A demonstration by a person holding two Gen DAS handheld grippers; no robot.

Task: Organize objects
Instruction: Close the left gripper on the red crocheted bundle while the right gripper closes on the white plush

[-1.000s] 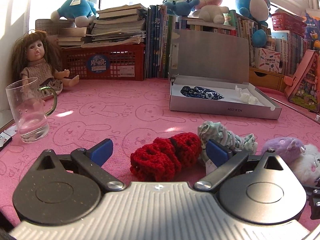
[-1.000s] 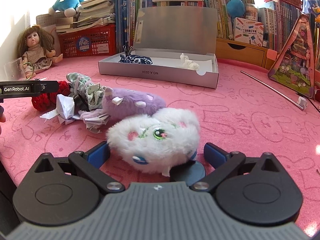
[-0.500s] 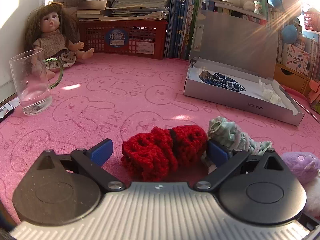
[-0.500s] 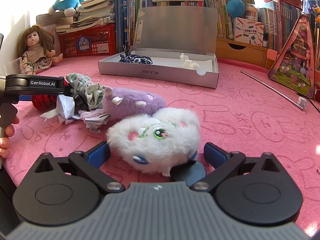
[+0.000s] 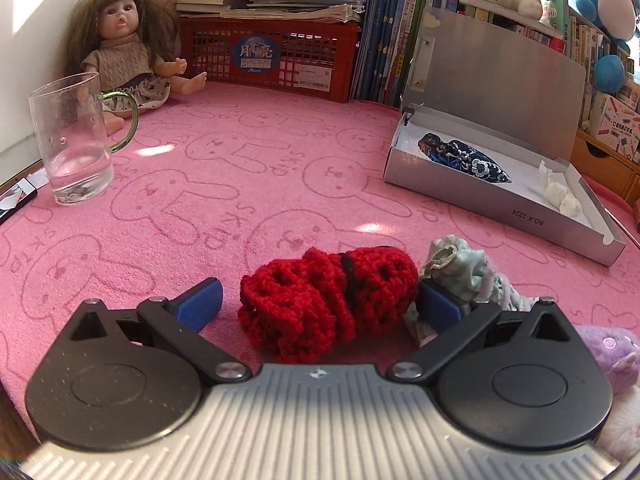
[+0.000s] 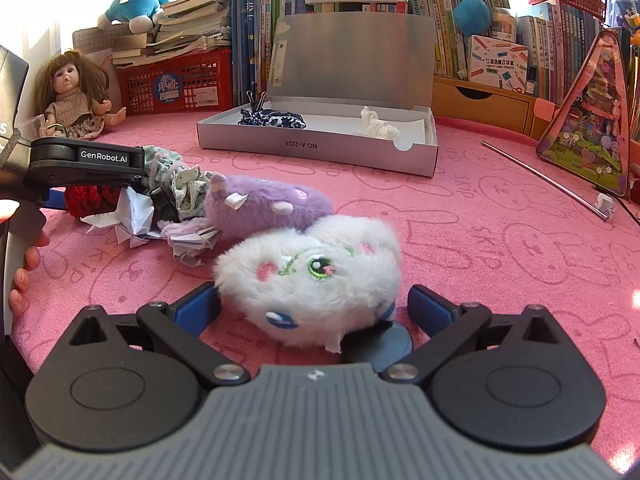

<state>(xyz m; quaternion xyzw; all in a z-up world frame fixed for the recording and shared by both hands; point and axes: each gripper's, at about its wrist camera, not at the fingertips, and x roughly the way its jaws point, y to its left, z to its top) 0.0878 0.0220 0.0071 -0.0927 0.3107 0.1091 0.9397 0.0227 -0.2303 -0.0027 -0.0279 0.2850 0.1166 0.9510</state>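
While your left gripper (image 5: 318,304) sits low on the pink bunny-print mat (image 5: 248,168), its blue fingers (image 5: 200,304) stand spread on either side of the red crocheted bundle (image 5: 328,300); the right fingertip touches the bundle's end and the left one stands clear of it, so nothing is clamped. Just right of that bundle lies a pale green patterned cloth (image 5: 464,268), and a purple plush (image 5: 608,352) shows at the right edge beyond it. Farther back and to the right of the bundle, the open grey box (image 5: 500,200) holds a dark blue floral pouch (image 5: 464,158) and a crumpled white tissue (image 5: 560,194). Well to the left of the bundle stands a glass mug (image 5: 74,140), with a doll (image 5: 124,52) seated behind it. From the right wrist, your right gripper (image 6: 314,308) is likewise spread, its fingers bracketing a white fluffy plush (image 6: 312,276) without squeezing it; a dark round disc (image 6: 380,346) lies under the plush's near edge. Behind the white plush rests the purple plush (image 6: 268,208), then crumpled white paper (image 6: 132,216) and the green cloth (image 6: 184,184) to its left, where the left gripper (image 6: 84,168) reaches over the red bundle (image 6: 86,198). The grey box (image 6: 320,148) sits beyond the white plush.
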